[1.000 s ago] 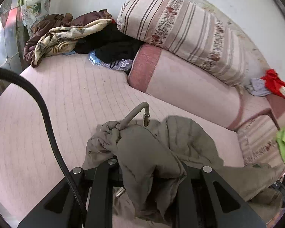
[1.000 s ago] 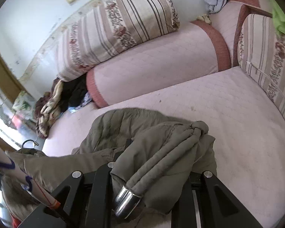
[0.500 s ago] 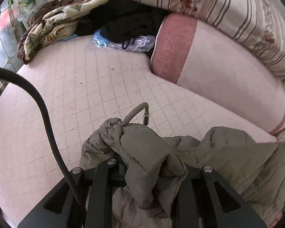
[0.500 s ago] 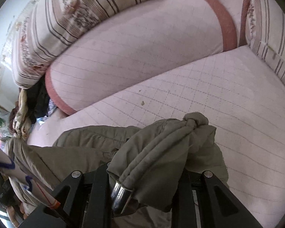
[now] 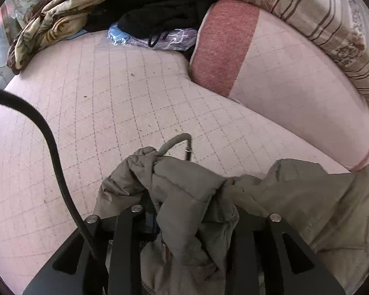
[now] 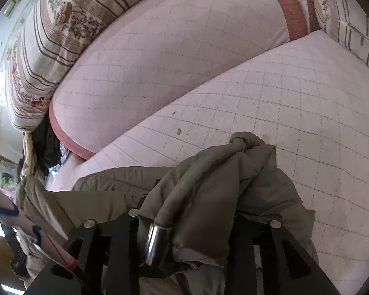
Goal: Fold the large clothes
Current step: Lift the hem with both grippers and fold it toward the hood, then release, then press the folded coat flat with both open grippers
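An olive padded jacket lies bunched on the pink quilted sofa seat. My left gripper points down at it and its jaws are opening. A fold of the jacket still sits between them, with a dark gap beside the left finger. A drawcord with a metal tip sticks up from that fold. In the right wrist view the jacket fills the space between the jaws of my right gripper, which are also opening. A second metal cord tip hangs there.
A pink bolster and a striped floral cushion back the seat. A heap of dark and patterned clothes and a plastic bag lie at the far left. Another striped cushion stands at the right.
Both grippers came down and forward toward the sofa seat with the jacket, which now rests on the seat. A gap has appeared beside the left gripper's left finger.
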